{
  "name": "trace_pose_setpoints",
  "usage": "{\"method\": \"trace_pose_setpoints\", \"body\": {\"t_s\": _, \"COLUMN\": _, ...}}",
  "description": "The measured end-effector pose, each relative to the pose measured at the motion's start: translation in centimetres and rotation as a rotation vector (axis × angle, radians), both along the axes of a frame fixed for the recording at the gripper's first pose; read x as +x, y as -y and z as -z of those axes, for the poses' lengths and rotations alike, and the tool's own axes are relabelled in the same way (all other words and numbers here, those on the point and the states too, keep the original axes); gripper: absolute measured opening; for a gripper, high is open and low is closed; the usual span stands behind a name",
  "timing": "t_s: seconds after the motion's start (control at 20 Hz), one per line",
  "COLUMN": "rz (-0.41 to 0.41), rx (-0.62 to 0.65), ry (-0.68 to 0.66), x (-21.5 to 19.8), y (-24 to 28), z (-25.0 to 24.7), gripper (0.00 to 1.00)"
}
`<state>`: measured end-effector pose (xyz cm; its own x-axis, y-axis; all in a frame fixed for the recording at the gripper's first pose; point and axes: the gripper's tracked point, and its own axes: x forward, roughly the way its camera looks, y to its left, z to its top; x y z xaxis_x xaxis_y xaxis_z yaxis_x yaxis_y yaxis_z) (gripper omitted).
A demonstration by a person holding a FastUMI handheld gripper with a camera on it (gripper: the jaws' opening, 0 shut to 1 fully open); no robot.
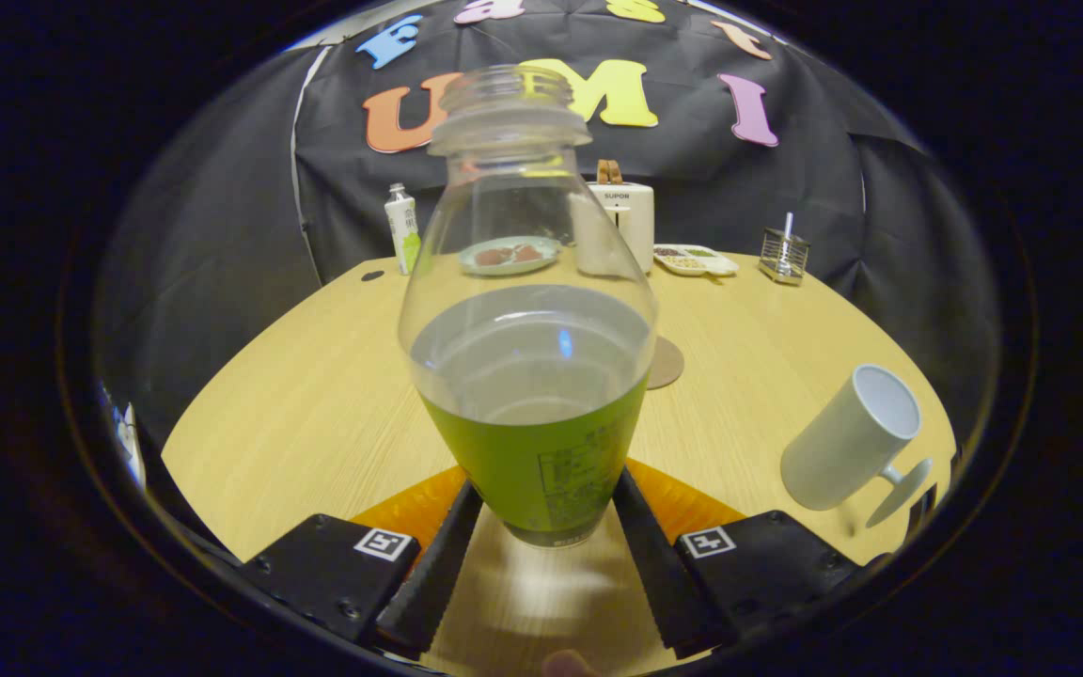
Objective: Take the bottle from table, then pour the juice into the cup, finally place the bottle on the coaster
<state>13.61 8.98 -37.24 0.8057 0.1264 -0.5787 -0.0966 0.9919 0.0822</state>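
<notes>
The gripper (541,536) has its two black fingers (433,564) pressed against the lower sides of the bottle (527,310), one on each flank of the green label, so it is clamped on the bottle near its base. The bottle stands upright between the fingers, seemingly lifted a little above the desk (297,395), though how far off the wood it is I cannot tell. It has no cap, its neck is open, and it is partly full, with the liquid level sitting around the top of the label. Judging by that, it should feel moderately heavy low down, and the thin clear plastic probably gives under pressure and may slip on the smooth label, so a firm hold low on the labelled part seems sensible, with a slow tilt to keep the juice from surging out of the wide neck. Off to the right, near the desk's right edge, stands the white cup (850,440), its mouth open and well apart from the bottle. Beyond the bottle, towards the middle of the desk, lies the round brown coaster (668,362), partly hidden behind the bottle. Along the far edge are a plate (509,255), a white appliance (634,221), a small carton (401,228), a tray (695,259) and a wire holder (783,252).
</notes>
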Motion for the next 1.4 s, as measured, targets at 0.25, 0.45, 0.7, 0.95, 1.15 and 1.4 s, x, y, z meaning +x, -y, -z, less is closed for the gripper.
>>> {"method": "trace_pose_setpoints", "body": {"t_s": 0.25, "rz": -0.012, "rx": 0.069, "ry": -0.033, "x": -0.4, "y": 0.3, "z": -1.1, "gripper": 0.82}}
{"method": "trace_pose_setpoints", "body": {"t_s": 0.45, "rz": -0.022, "rx": 0.160, "ry": -0.043, "x": -0.6, "y": 1.4, "z": -2.9, "gripper": 0.81}}
{"method": "trace_pose_setpoints", "body": {"t_s": 0.7, "rz": -0.052, "rx": 0.300, "ry": -0.041, "x": -1.3, "y": 3.4, "z": -5.6, "gripper": 0.80}}
{"method": "trace_pose_setpoints", "body": {"t_s": 0.95, "rz": -0.052, "rx": 0.477, "ry": -0.093, "x": -2.5, "y": 5.5, "z": -6.7, "gripper": 0.79}}
{"method": "trace_pose_setpoints", "body": {"t_s": 1.15, "rz": -0.033, "rx": 0.601, "ry": -0.140, "x": -3.2, "y": 6.5, "z": -6.9, "gripper": 0.79}}
{"method": "trace_pose_setpoints", "body": {"t_s": 1.4, "rz": -0.027, "rx": 0.774, "ry": -0.207, "x": -3.7, "y": 6.3, "z": -6.8, "gripper": 0.79}}
